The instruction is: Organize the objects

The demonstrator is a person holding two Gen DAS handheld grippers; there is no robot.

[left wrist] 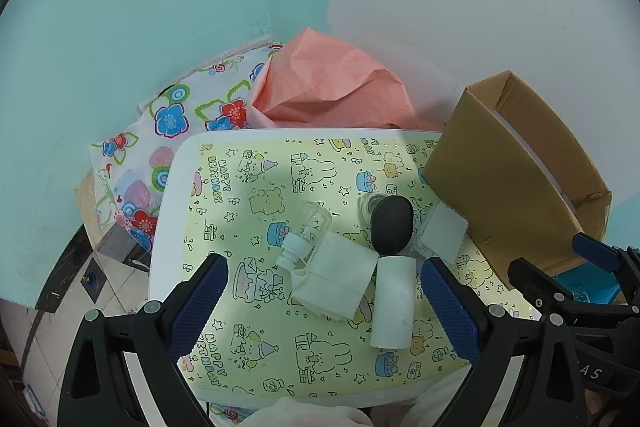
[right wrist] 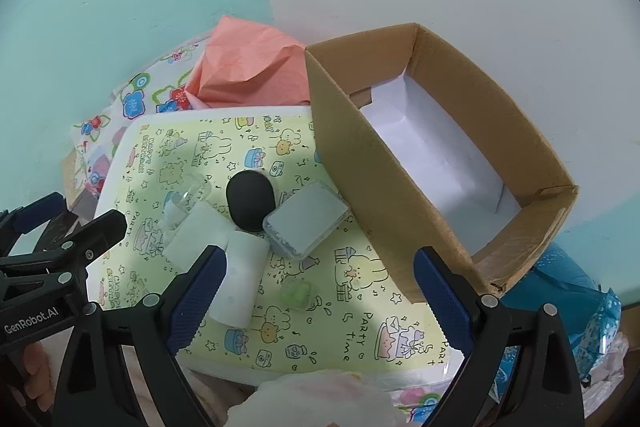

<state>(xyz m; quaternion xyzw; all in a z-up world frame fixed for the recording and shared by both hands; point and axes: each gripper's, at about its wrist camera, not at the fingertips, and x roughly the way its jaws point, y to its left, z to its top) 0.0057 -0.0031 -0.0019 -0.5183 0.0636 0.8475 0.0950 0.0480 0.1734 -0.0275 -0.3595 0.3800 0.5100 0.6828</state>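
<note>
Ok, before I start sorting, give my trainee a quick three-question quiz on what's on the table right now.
1. True or false: the cardboard box already holds some of the objects.
2. Which object touches the black oval case on the side toward the box? A) the clear square container B) the white roll C) the small green piece
3. Fill in: the left claw and right claw both hang ____ above the table, gripping nothing.

Key: 1 false, only its white lining shows. 2 A. 3 open.
</note>
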